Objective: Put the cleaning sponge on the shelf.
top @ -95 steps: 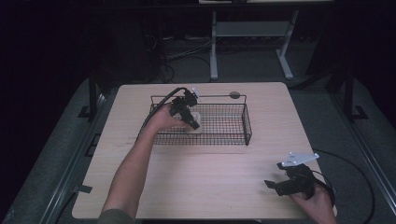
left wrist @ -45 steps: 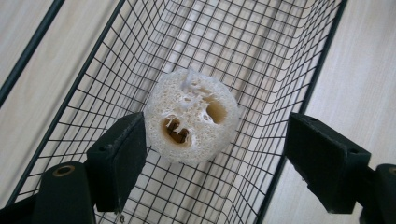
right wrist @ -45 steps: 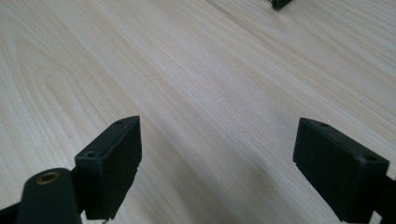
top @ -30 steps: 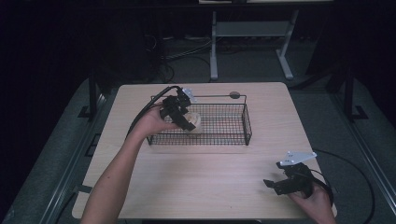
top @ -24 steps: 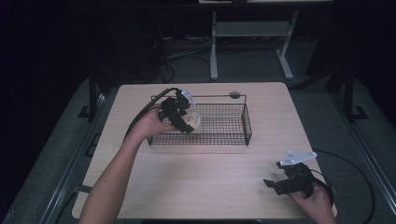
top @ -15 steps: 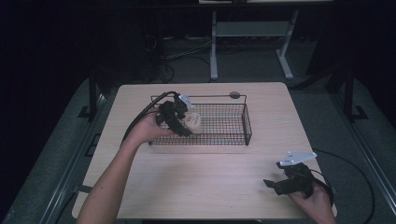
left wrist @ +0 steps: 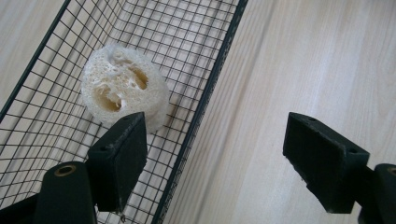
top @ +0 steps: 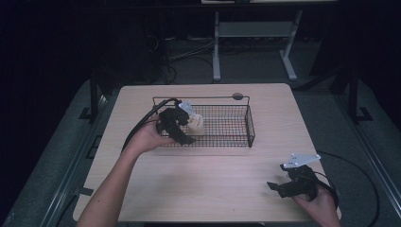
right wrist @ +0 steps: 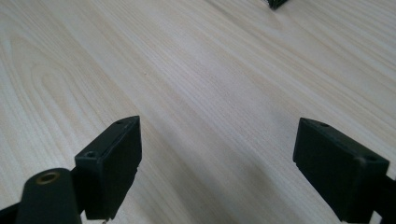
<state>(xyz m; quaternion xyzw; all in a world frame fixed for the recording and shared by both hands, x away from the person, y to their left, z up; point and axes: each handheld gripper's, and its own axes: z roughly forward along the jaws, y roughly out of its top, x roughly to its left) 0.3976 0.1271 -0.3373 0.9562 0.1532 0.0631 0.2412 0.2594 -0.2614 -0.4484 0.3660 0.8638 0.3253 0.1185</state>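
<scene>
Left gripper (left wrist: 215, 154) now stands with jaws spread wide and nothing between them, straddling the near wall of the wire basket (top: 249, 124) at its left end. The loofah piece (left wrist: 123, 88), carried above that end 0.5 s ago, lies on the basket floor just beyond one jaw, apparently free of it; contact there cannot be ruled out. Judgement: release is done, and the piece is deposited at the basket's left end, toward the desk's far left. Right gripper (top: 285, 185) has not moved over the last 3.2 s; it rests at the desk's (top: 213, 184) near right corner, jaws spread over bare wood. Likely next: left hand (top: 144, 139) draws back.
</scene>
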